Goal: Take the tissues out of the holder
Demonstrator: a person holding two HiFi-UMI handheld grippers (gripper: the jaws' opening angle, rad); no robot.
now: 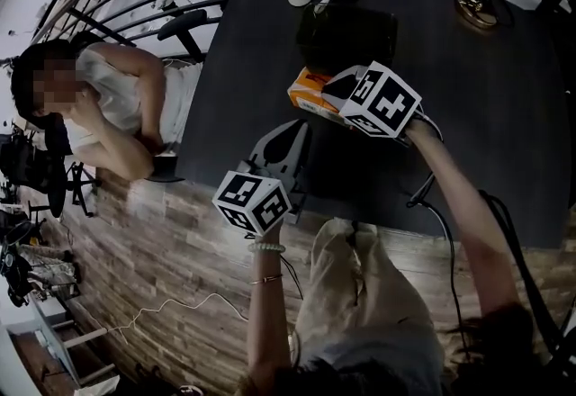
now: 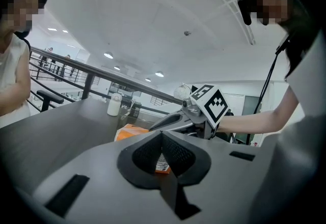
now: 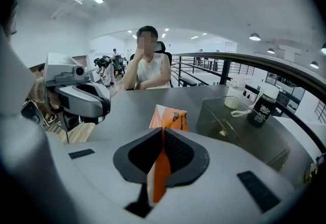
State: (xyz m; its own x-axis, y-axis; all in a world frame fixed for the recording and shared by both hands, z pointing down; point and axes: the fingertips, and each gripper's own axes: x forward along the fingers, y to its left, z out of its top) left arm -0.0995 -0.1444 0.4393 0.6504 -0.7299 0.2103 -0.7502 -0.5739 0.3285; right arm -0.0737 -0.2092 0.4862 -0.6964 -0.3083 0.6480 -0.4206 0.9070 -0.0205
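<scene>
right claw [image 3: 162, 134] pinches tissue pack [image 3: 171, 117] edge; table [image 1: 504, 115] open rightward.

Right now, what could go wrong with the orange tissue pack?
The right gripper pinches only a thin edge of the tissue pack; it could slip or tear. The left gripper is close by, so a quick swing might knock them together.

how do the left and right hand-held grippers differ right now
The right hand-held gripper grips the orange tissue pack, while the left hand-held gripper holds nothing. The right one sits further in over the table; the left one is near the table's front edge. Both have their jaws closed.
</scene>
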